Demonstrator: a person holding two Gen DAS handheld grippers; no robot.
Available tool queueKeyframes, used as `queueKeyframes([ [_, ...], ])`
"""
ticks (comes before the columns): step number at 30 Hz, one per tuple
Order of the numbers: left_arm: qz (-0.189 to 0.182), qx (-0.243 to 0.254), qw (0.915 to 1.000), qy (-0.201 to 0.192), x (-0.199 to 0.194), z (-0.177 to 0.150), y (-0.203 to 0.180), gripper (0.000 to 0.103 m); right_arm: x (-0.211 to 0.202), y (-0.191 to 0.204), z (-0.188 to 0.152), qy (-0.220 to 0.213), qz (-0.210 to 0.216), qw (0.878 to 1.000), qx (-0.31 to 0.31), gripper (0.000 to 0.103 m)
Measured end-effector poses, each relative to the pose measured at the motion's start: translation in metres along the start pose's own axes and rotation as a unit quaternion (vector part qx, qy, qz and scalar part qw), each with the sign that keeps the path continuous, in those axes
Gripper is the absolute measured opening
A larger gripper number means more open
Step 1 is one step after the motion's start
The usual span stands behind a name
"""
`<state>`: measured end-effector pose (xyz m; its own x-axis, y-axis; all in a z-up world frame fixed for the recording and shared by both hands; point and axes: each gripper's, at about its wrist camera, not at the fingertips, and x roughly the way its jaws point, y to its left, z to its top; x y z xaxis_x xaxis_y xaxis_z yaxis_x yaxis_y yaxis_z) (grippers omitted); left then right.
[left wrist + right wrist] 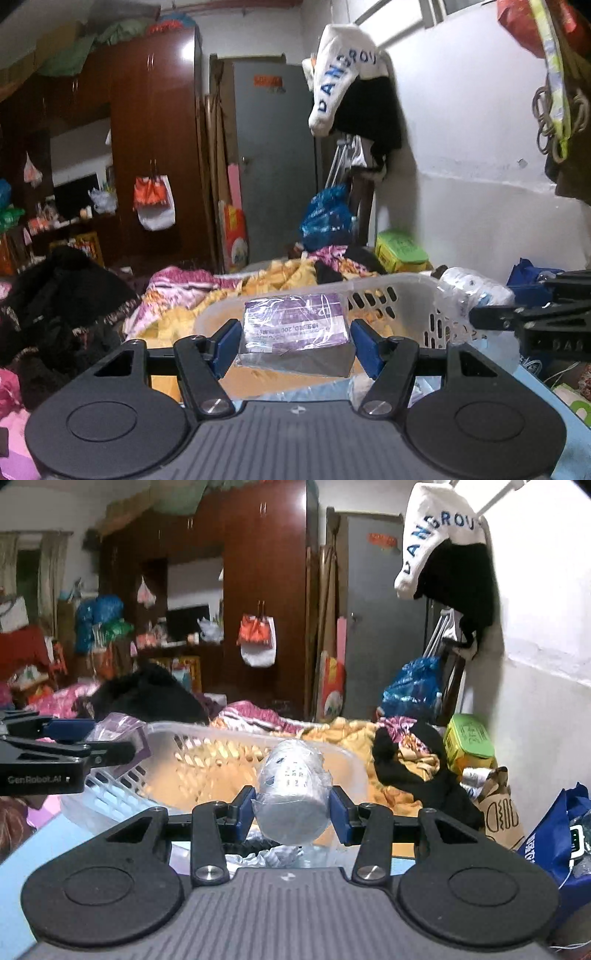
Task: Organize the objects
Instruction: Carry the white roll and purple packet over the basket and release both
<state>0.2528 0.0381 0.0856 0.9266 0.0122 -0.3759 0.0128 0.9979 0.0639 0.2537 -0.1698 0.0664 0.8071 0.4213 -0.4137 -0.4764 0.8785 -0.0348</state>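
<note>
My left gripper (pixel 295 345) is shut on a purple plastic-wrapped pack (pixel 295 328), its blue pads pressing both sides. It hangs at the near rim of a white slotted plastic basket (pixel 391 295). My right gripper (pixel 292 810) is shut on a white plastic-wrapped roll (pixel 291 794), held in front of the same basket (pixel 207 738). In the left wrist view the right gripper's arm (pixel 532 317) enters from the right with the roll (pixel 476 286) by the basket's right end. The left gripper's arm (pixel 48 760) and its purple pack (pixel 118 729) show at the left of the right wrist view.
The basket rests on a bed with a yellow and pink quilt (pixel 184 295) and dark clothes (pixel 62 295). A green-lidded box (pixel 469 738) and a blue bag (pixel 561 834) lie to the right by the white wall. A dark wardrobe (pixel 155 129) and grey door (pixel 273 155) stand behind.
</note>
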Motion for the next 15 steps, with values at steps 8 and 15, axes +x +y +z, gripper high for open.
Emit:
queueKeyframes([
  [8,-0.009,-0.017,0.9997,0.013,0.014,-0.004,0.005,0.071,0.011,0.005,0.004,0.023,0.011,1.0,-0.007,0.053],
  [15,-0.028,-0.043,0.9984,-0.022,-0.017,-0.014,0.015,0.096,-0.019,0.006,0.001,-0.03,0.003,1.0,-0.002,0.103],
])
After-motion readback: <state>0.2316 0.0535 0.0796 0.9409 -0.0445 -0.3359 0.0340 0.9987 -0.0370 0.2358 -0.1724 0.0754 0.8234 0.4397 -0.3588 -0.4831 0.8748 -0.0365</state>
